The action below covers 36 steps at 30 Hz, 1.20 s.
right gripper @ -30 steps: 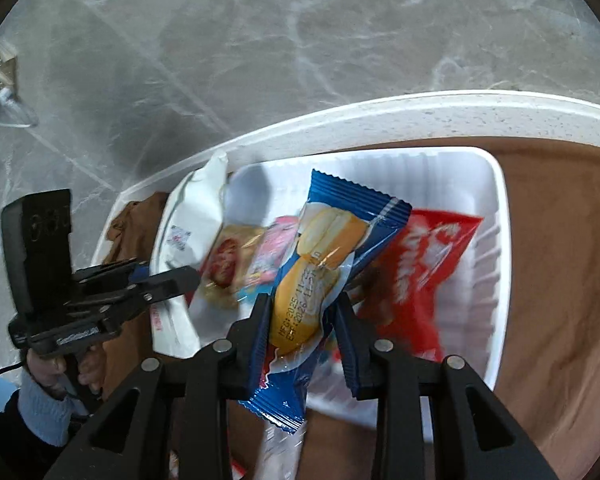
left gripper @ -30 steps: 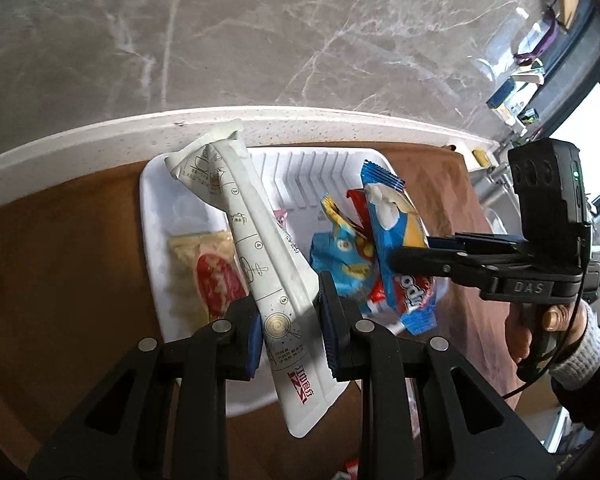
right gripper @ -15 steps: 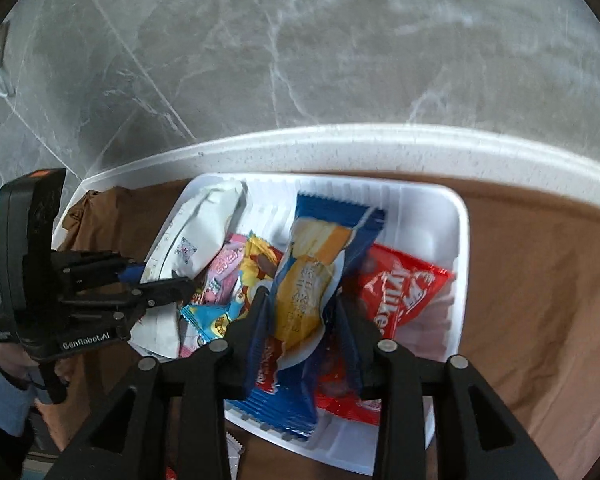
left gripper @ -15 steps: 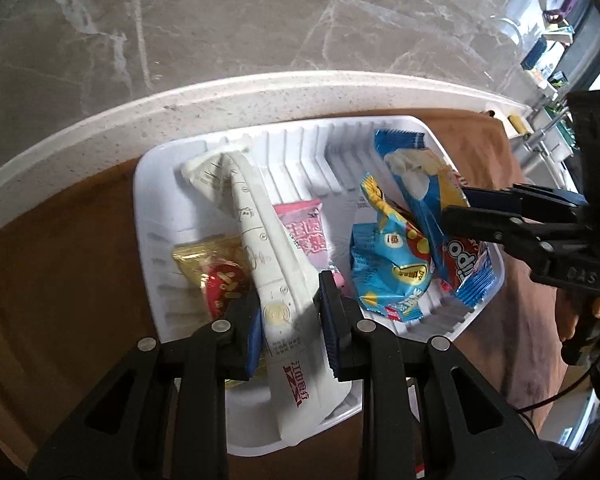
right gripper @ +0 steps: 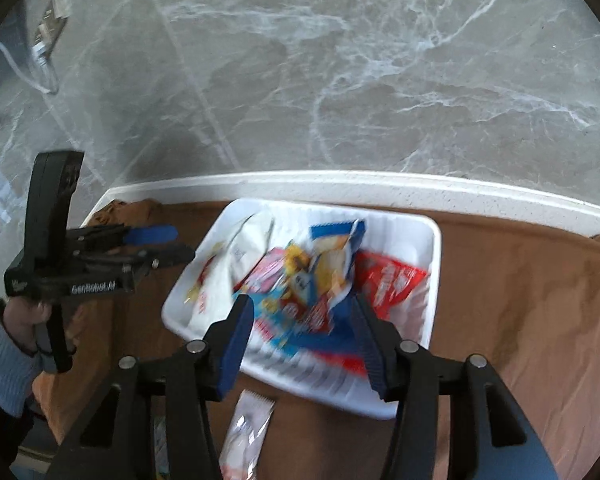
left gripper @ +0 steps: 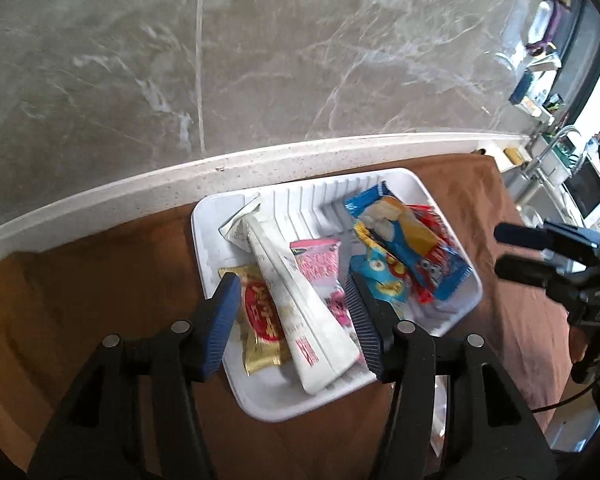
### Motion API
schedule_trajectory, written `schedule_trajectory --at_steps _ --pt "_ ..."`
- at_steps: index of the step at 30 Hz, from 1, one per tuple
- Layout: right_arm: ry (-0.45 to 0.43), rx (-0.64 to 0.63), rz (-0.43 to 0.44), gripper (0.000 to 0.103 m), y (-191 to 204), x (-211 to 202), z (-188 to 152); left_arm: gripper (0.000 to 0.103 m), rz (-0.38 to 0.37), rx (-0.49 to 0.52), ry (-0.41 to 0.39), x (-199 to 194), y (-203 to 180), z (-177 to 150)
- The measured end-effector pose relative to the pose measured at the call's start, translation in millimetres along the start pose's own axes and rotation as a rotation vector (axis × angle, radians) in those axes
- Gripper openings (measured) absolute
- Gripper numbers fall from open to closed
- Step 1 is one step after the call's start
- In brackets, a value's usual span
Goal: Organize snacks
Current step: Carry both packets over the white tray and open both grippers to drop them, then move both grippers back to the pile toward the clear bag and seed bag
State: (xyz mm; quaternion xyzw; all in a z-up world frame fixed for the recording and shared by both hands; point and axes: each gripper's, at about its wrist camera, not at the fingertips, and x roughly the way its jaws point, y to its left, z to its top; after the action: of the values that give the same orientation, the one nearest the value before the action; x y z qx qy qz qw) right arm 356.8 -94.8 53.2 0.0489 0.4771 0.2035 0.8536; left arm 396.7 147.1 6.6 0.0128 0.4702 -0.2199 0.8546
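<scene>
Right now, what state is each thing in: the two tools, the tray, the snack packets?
Left tool: opening, pads clear of the packets, holding nothing.
Right tool: opening, holding nothing.
White tray: on the brown cloth, filled with packets.
Long white packet: lying flat in the tray, sealed.
Blue packet: resting on top of other packets in the tray.
Clear packet: outside the tray, on the cloth.

White tray (left gripper: 260, 404), brown cloth (left gripper: 100, 288), grey marbled wall (left gripper: 260, 60).
</scene>
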Motion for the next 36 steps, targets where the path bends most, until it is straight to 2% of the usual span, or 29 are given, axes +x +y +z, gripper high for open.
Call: schedule_trajectory --at_steps 4,8,14,16,22,27,28,36 --pt "0.019 -0.019 0.027 0.054 15 -15 -21 0.052 -0.009 0.027 -0.01 -25 -13 -23" --pt "0.059 -0.049 0.036 0.054 33 -18 -48 0.053 -0.045 0.031 0.0 -54 -18 -64" --pt "0.131 -0.07 0.044 0.054 52 -12 -88 0.053 -0.074 0.023 0.087 -71 -29 -135" --pt "0.151 -0.079 0.038 0.054 57 -11 -99 0.053 -0.082 -0.001 0.122 -71 -30 -156" --pt "0.186 -0.074 0.036 0.054 63 -3 -120 0.053 -0.175 -0.204 0.205 -67 -26 -204" --pt "0.192 -0.085 0.031 0.054 65 1 -126 0.053 -0.232 -0.341 0.228 -62 -30 -225" --pt "0.195 -0.086 0.028 0.054 64 2 -125 0.056 -0.238 -0.354 0.234 -59 -33 -225" --pt "0.197 -0.08 0.039 0.054 58 6 -125 0.058 -0.196 -0.464 0.278 -40 -42 -223"
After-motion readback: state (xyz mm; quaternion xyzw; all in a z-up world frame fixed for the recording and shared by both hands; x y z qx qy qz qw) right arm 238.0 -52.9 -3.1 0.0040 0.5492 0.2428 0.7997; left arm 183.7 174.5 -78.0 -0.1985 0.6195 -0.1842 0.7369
